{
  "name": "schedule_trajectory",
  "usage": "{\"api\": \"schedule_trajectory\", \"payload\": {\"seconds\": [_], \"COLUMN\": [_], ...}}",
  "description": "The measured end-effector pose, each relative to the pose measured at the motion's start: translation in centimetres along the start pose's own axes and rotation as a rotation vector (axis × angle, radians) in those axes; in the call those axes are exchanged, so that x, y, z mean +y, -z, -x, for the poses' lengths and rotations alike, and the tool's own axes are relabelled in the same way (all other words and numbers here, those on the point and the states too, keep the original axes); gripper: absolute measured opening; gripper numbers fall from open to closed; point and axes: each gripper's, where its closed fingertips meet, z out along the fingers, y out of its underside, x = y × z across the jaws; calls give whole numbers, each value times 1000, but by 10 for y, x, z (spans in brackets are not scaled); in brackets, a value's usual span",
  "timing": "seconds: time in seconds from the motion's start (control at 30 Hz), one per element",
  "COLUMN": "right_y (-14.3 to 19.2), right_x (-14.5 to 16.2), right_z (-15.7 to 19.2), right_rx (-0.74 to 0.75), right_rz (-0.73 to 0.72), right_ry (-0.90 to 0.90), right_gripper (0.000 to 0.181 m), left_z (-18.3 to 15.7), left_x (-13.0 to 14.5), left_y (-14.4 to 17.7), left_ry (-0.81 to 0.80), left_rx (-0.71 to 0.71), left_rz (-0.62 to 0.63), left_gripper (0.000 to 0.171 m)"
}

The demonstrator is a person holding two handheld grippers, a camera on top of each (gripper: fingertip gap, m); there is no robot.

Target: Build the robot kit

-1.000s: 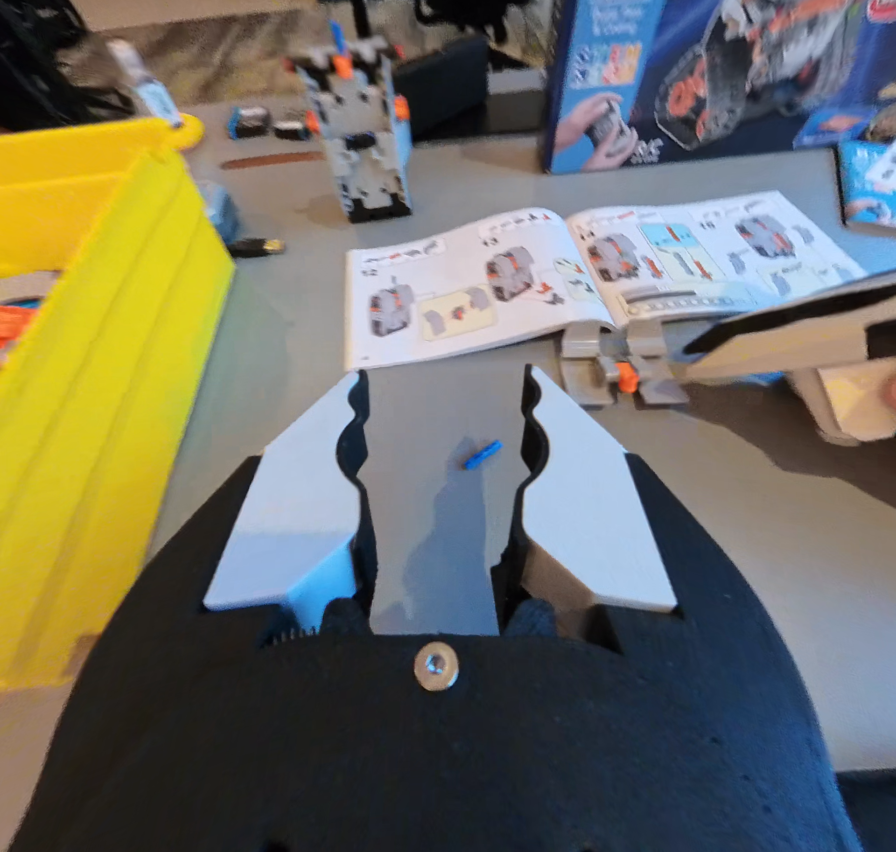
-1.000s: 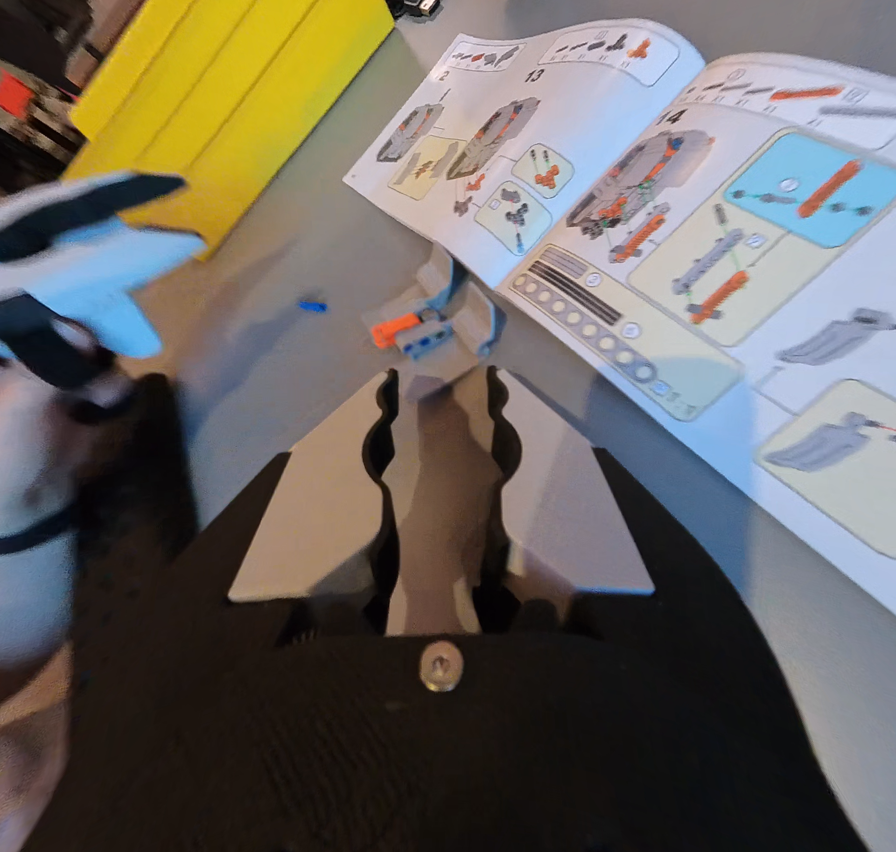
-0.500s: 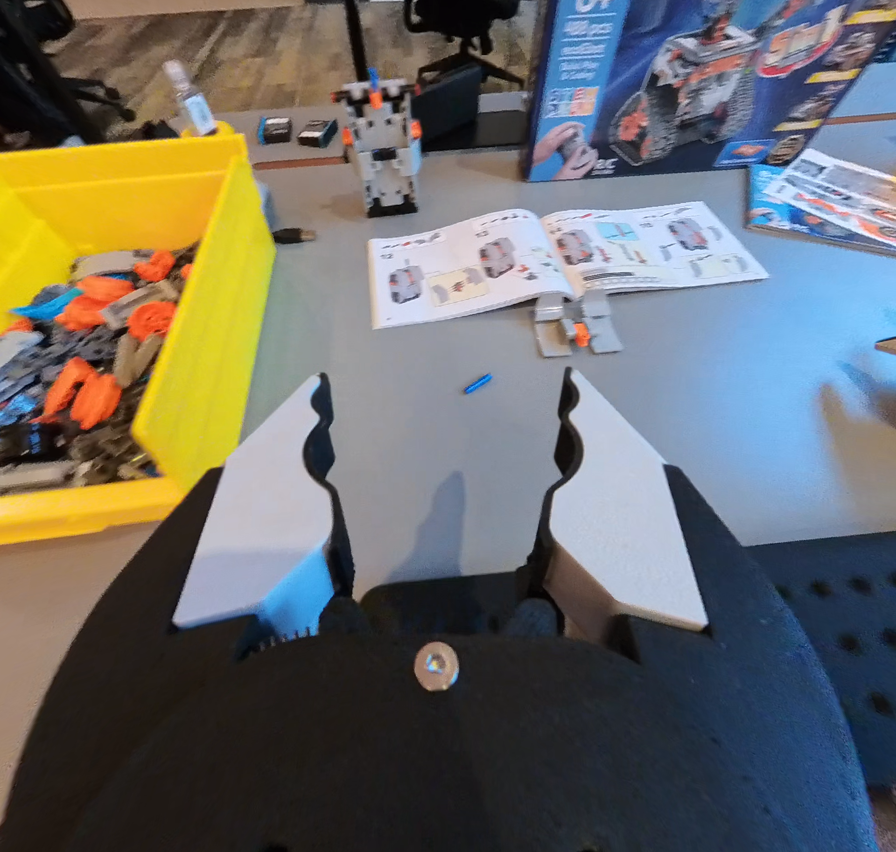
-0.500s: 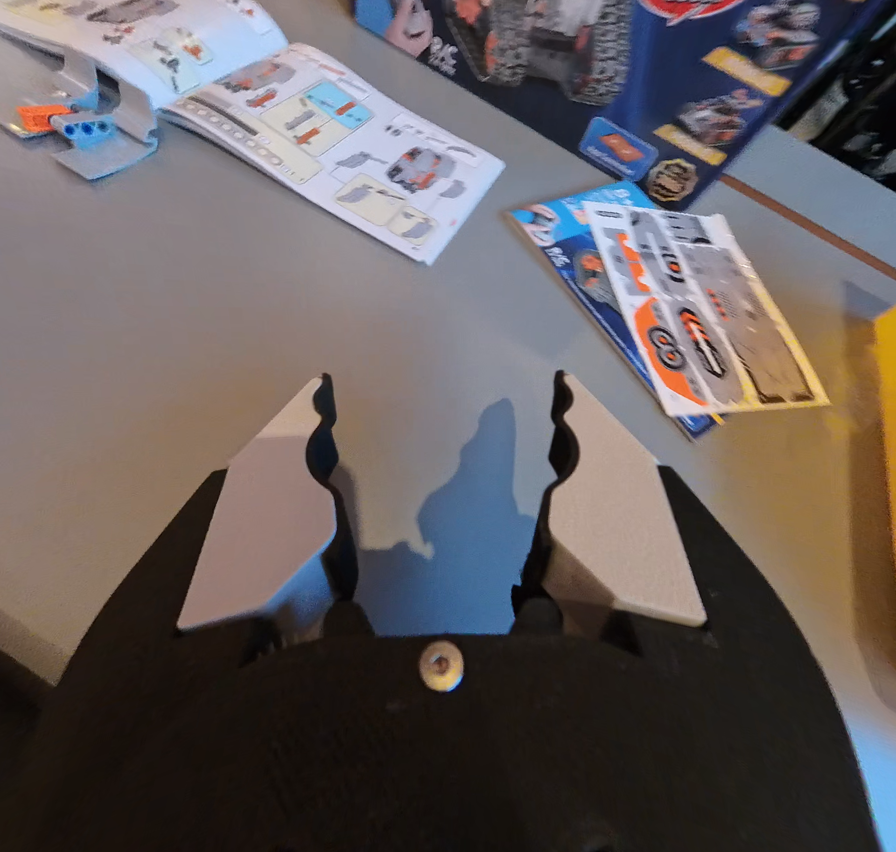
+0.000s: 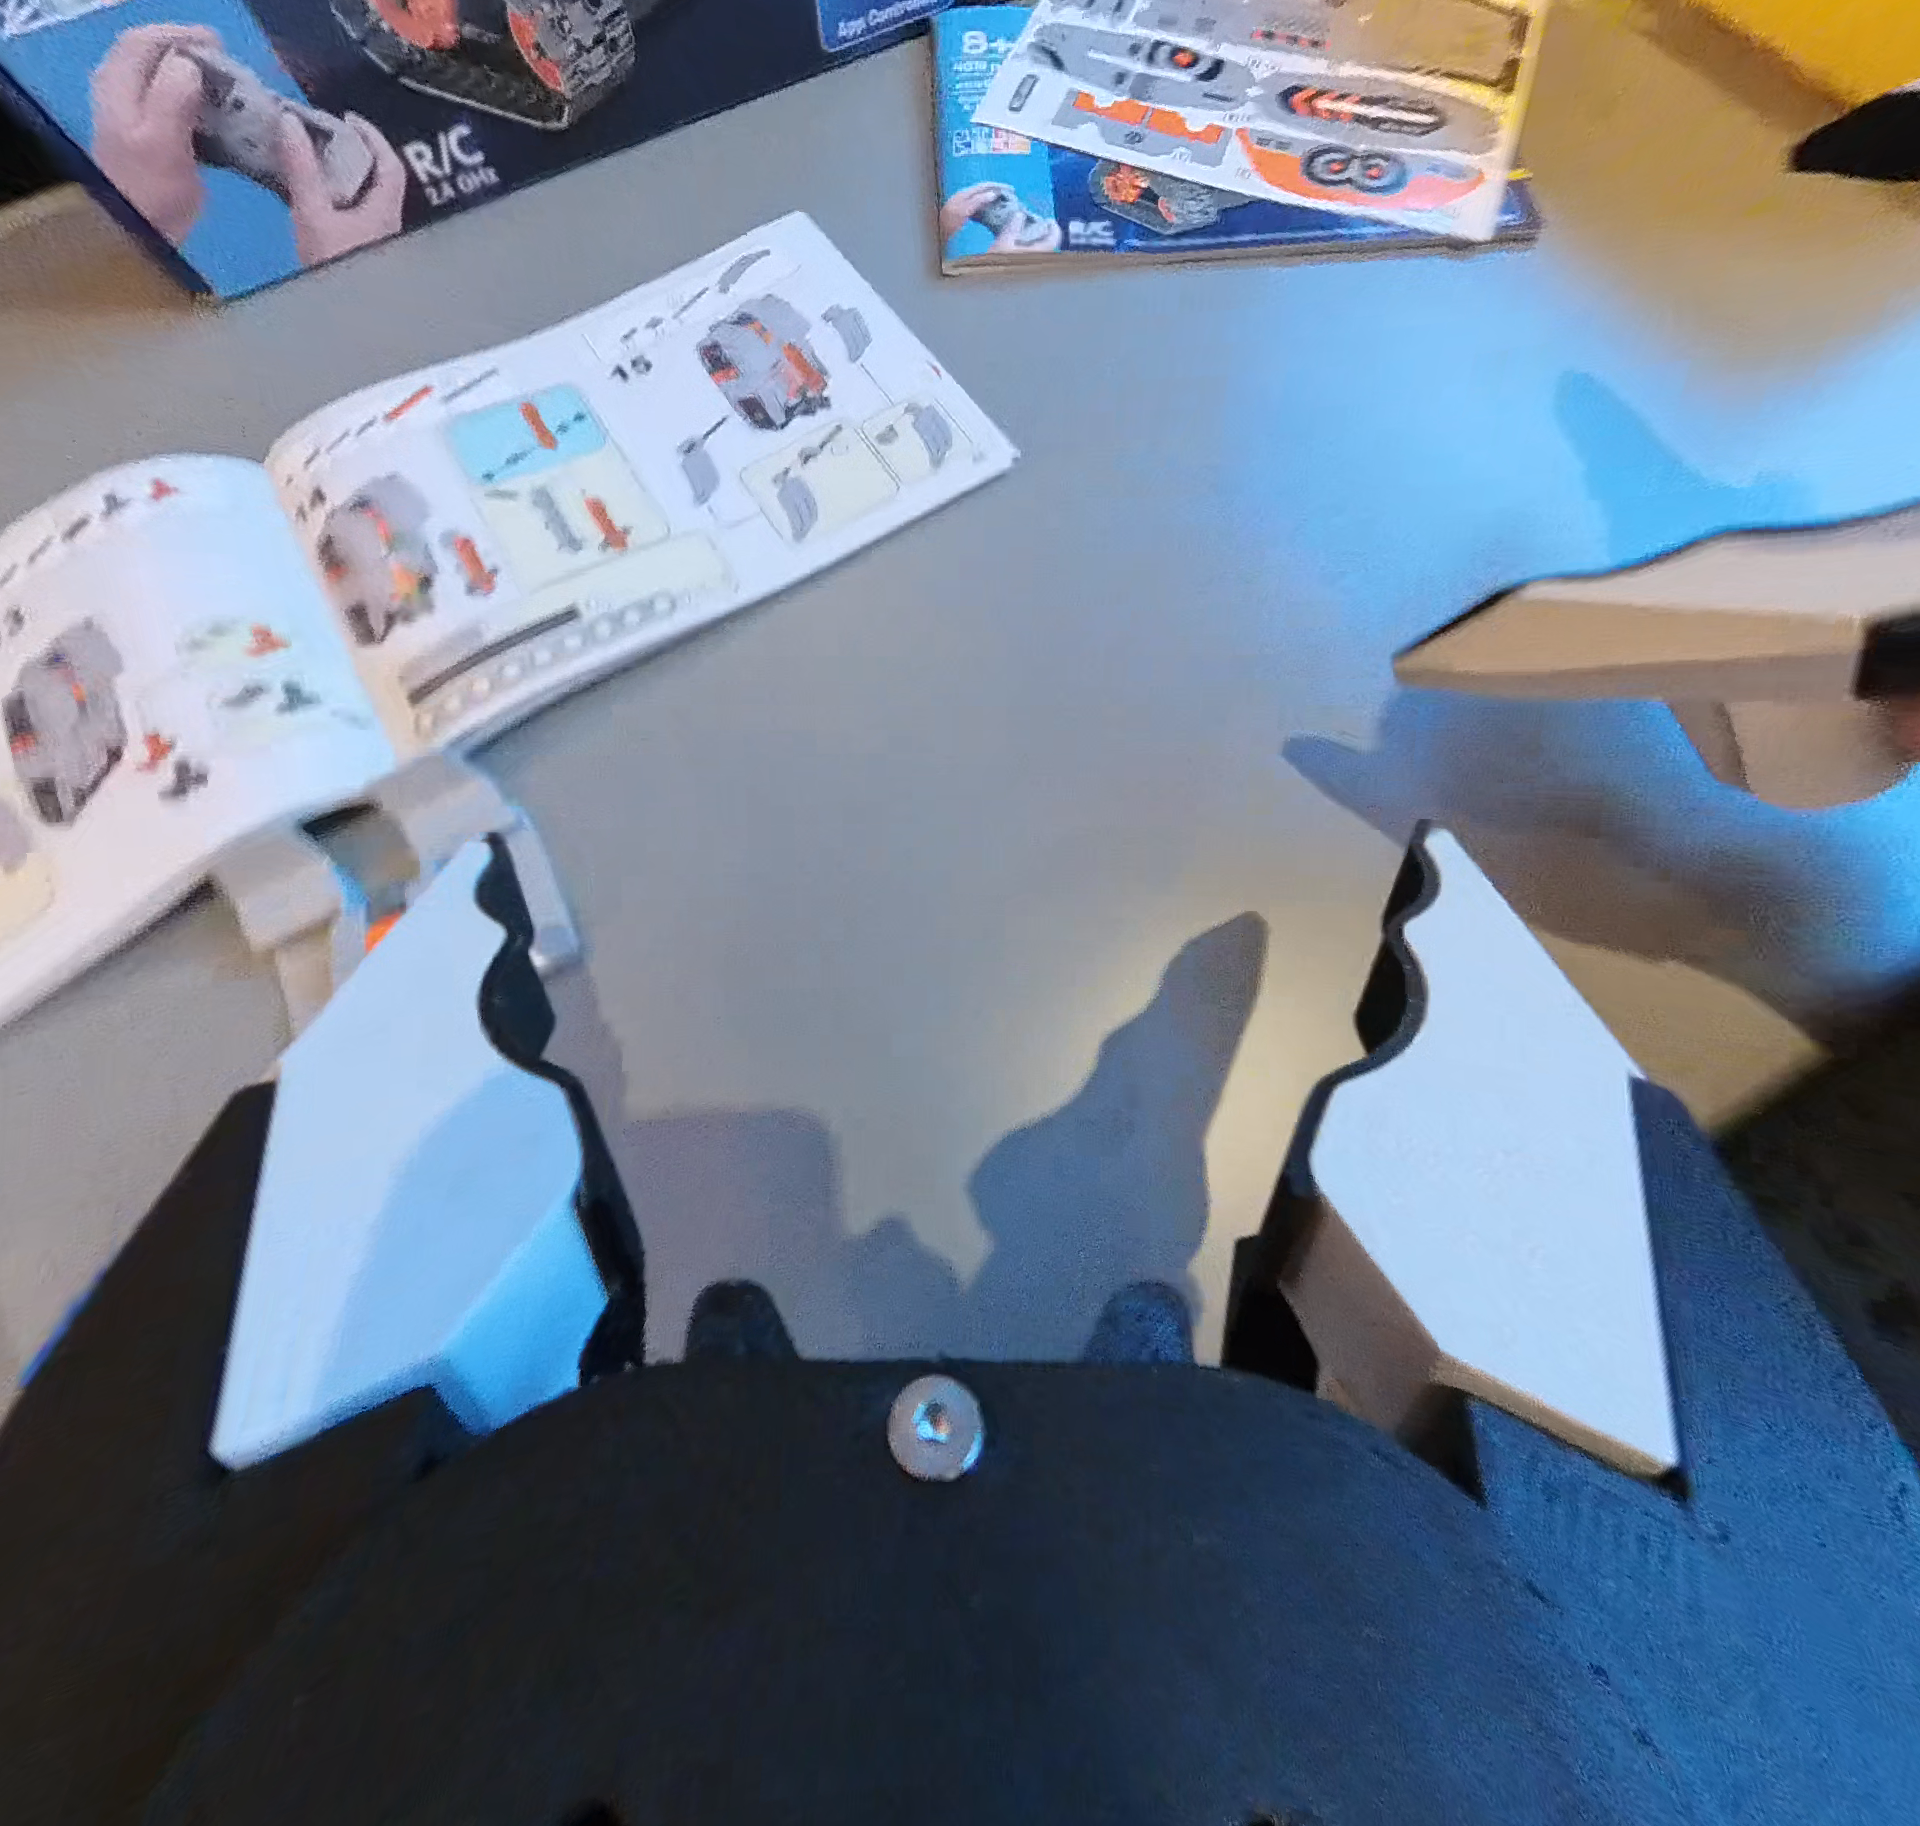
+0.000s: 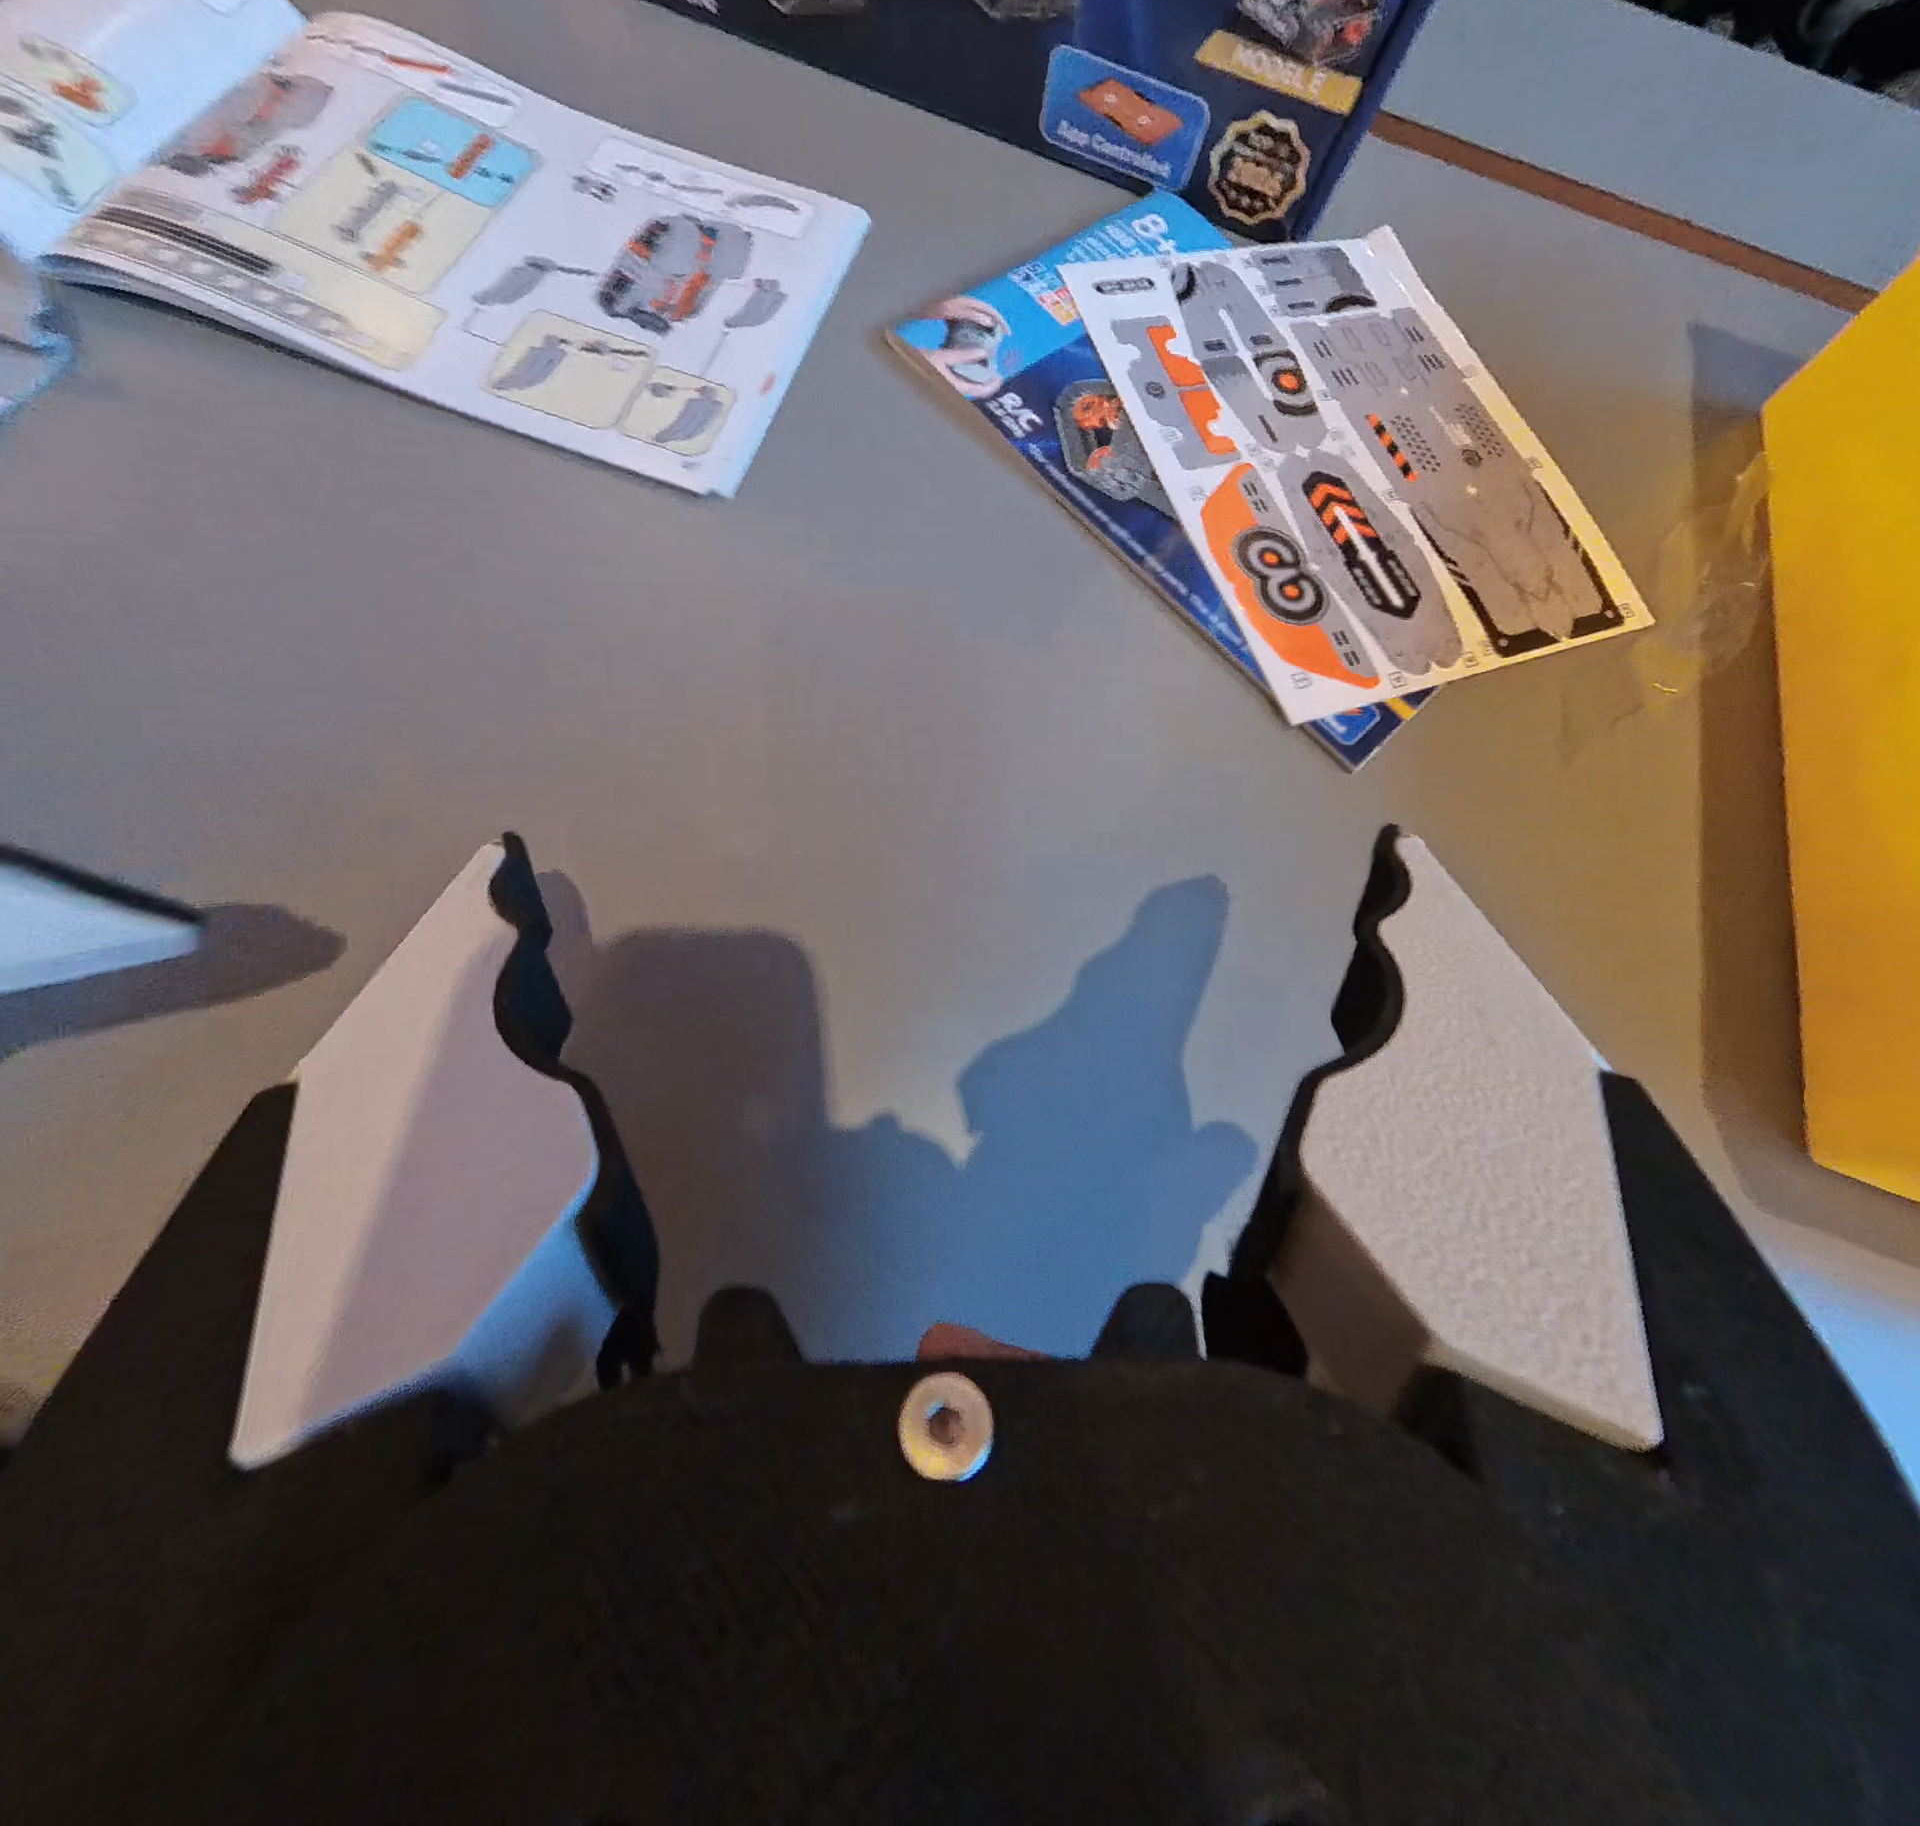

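Hovering low over the grey table (image 5: 1039, 737), the left gripper (image 5: 956, 841) is holding its jaws spread wide, and nothing is sitting between them. A small grey build (image 5: 436, 810) with an orange bit is lying just beside its left finger, at about ten o'clock in the left wrist view, tucked partly under the edge of an open manual (image 5: 623, 488). Whether finger and build are touching I cannot tell, as the picture is blurring there. The other tool's pale finger is reaching in from three o'clock.

The right gripper (image 6: 951, 836) is also hanging over bare table with jaws spread wide and empty. In its view the manual is lying open at eleven o'clock, and a closed blue booklet (image 6: 997, 394) with a sticker sheet (image 6: 1351, 467) resting on top is sitting at one o'clock, well apart from the fingers. A yellow bin (image 6: 1849, 737) is standing at three o'clock, and the tip of the left tool is showing at nine o'clock.

A blue toy box (image 5: 468, 62) is standing at twelve o'clock behind the papers. Box, booklet and manual are all carrying print, badges and step numbers; the sticker sheet is showing grey, orange and black shapes.
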Motion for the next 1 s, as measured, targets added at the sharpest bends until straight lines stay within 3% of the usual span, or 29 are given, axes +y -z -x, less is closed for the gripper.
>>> {"api": "schedule_trajectory", "payload": {"seconds": [0.17, 0.33, 1.0], "right_y": [-27, -43, -55], "right_x": [23, 23, 21], "right_z": [-26, -34, -39], "right_rx": [82, 66, 43], "right_rz": [176, 173, 133], "right_ry": [-40, -132, -212], "right_gripper": [151, 151, 150], "left_z": [-1, -11, -7], "left_x": [-21, -12, -6], "left_y": [-57, -79, -83], "left_ry": [22, 17, 117], "left_rx": [-53, -59, -32], "left_rz": [58, 134, 104], "left_gripper": [158, 158, 158]}}
